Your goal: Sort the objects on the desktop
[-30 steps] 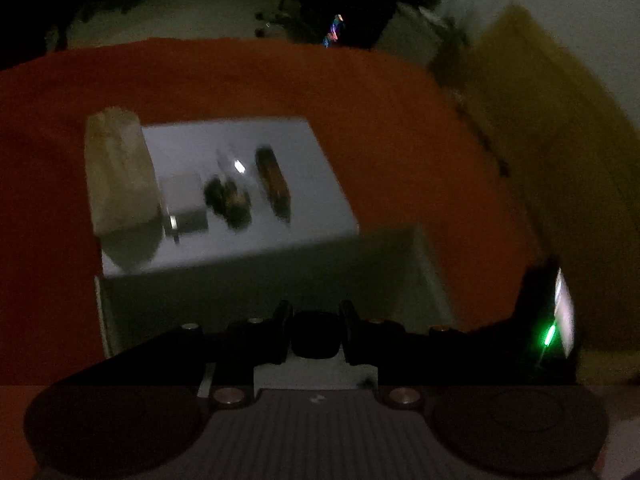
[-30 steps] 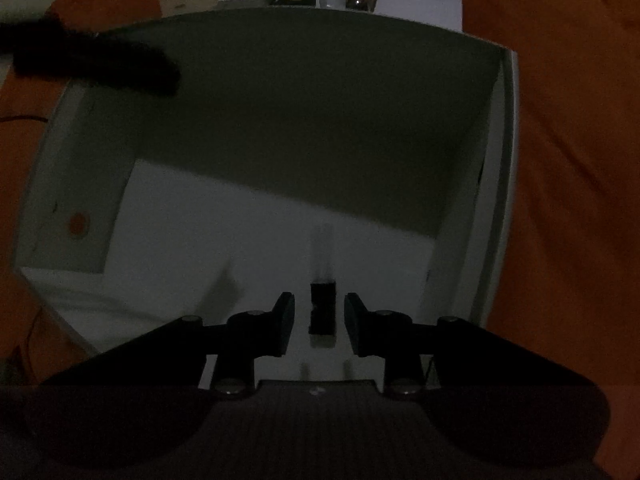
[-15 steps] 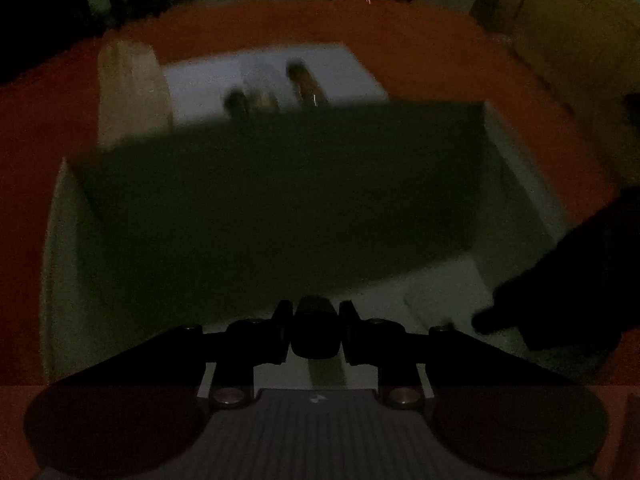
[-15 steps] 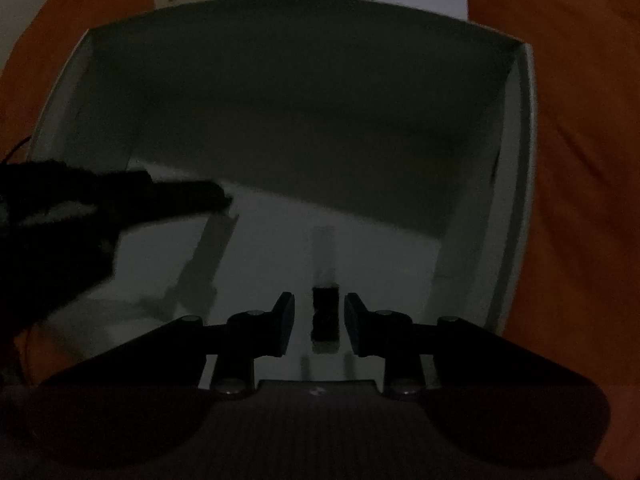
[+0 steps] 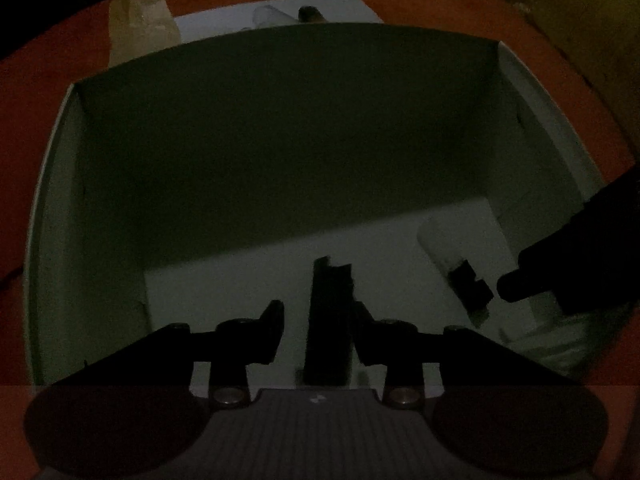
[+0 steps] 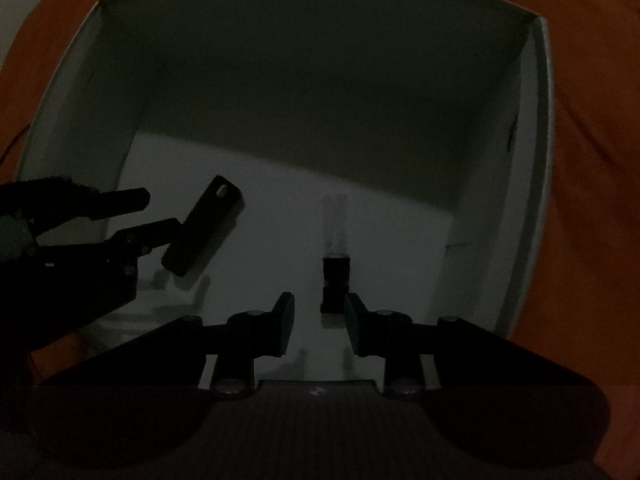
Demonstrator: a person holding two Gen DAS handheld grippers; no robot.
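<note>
Both grippers hang inside a white box (image 5: 60, 208), pointing down at its floor. My left gripper (image 5: 318, 328) has a flat black bar (image 5: 328, 312) between its jaws, which are opening; a gap shows on the bar's left side. In the right wrist view the bar (image 6: 204, 228) rests against one finger of the left gripper (image 6: 160, 212) and stands clear of the other. My right gripper (image 6: 318, 316) is open just behind a small clear piece with a black end (image 6: 335, 280) on the box floor. That piece (image 5: 452, 248) lies beside a right fingertip (image 5: 516, 286).
The box (image 6: 536, 160) sits on an orange cloth (image 5: 32, 80). Behind it lie a white sheet (image 5: 224, 20) with a few small items and a beige bag (image 5: 136, 24). Yellow furniture (image 5: 592, 20) stands at the far right. The scene is very dark.
My left gripper has dropped from above the box down into it with the black bar, and its jaws have widened. The right gripper has stayed in place.
</note>
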